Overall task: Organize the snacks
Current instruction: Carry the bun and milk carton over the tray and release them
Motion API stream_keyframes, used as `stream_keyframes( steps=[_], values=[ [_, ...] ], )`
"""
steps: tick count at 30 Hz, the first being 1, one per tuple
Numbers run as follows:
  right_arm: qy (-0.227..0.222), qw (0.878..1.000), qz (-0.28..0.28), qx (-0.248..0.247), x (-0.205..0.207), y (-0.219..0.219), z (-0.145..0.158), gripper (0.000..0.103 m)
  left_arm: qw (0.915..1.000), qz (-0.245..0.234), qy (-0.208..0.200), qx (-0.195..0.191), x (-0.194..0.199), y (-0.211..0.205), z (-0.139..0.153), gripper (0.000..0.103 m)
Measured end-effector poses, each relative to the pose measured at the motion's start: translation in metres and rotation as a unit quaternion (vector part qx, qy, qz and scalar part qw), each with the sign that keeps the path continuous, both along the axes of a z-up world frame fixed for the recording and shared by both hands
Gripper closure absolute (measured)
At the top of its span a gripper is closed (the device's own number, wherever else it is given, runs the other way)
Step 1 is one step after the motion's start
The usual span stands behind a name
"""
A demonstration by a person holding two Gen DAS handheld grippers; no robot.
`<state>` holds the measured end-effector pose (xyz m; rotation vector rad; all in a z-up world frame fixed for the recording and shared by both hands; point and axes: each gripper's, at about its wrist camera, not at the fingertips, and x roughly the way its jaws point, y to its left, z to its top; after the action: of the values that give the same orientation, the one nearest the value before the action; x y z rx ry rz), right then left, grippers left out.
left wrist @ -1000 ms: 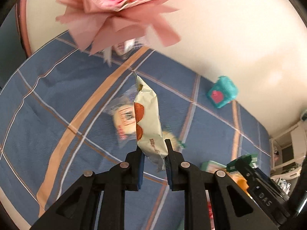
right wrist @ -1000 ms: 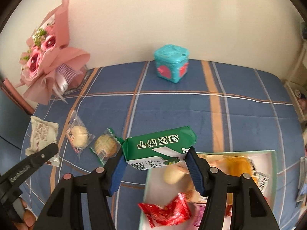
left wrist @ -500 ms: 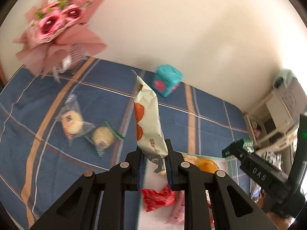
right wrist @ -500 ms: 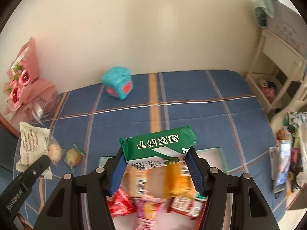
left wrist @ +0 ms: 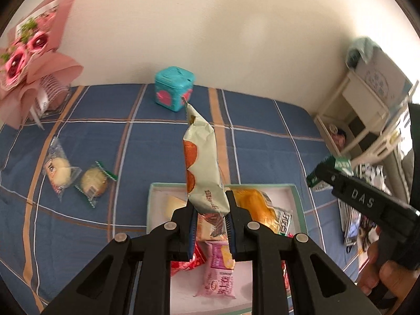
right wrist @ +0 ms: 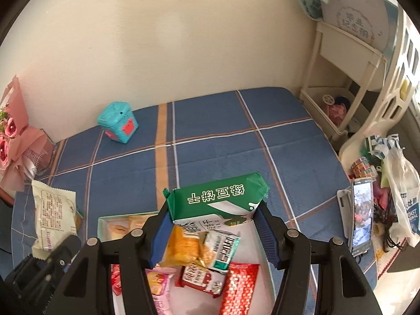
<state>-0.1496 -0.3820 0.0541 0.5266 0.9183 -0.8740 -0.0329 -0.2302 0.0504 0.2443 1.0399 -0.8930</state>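
Carrying one snack in each gripper above the tray (left wrist: 298,197) on the blue plaid cloth (left wrist: 162,136).

Well left of the left gripper (left wrist: 210,216), a pink bouquet (left wrist: 29,60) leans at the wall, and nearer to it two clear-wrapped buns (left wrist: 76,178) lie side by side on the cloth. This gripper is clamped tight on the lower end of a cream snack packet (left wrist: 203,162), which stands up from its fingertips over the tray's far rim. Beyond the packet's tip sits a teal box (left wrist: 173,88). Beneath both grippers the tray holds loose snacks, among them an orange packet (right wrist: 183,246) and a red one (right wrist: 240,288). Farther right, the right gripper (right wrist: 214,214) pinches a green biscuit pack (right wrist: 218,199) crosswise between its blue pads (right wrist: 265,228). To its right stands a phone (right wrist: 361,212).
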Motion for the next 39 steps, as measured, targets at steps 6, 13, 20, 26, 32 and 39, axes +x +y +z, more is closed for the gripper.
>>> stream_keyframes(
  steps=[6,13,20,26,32,39],
  values=[
    [0.036,0.999,-0.009,0.021,-0.008,-0.013,-0.024,0.040,0.9990,-0.029,-0.003,0.033,-0.021,-0.021,-0.017,0.083],
    [0.063,0.995,-0.012,0.074,-0.007,-0.025,-0.070,0.040,0.9960,-0.047,0.009,0.075,-0.034,-0.036,-0.050,0.083],
    [0.075,0.991,-0.008,0.111,-0.003,-0.026,-0.102,0.040,0.9932,-0.055,0.021,0.100,-0.039,-0.043,-0.070,0.083],
    [0.077,0.990,-0.010,0.120,-0.004,-0.027,-0.107,0.039,0.9913,-0.058,0.037,0.113,-0.039,-0.043,-0.081,0.083],
    [0.081,0.989,-0.013,0.126,-0.003,-0.030,-0.108,0.035,0.9909,-0.052,0.045,0.116,-0.035,-0.042,-0.082,0.080],
    [0.082,0.989,-0.008,0.124,-0.002,-0.031,-0.105,0.029,0.9921,-0.034,0.057,0.106,-0.025,-0.037,-0.078,0.064]
  ],
)
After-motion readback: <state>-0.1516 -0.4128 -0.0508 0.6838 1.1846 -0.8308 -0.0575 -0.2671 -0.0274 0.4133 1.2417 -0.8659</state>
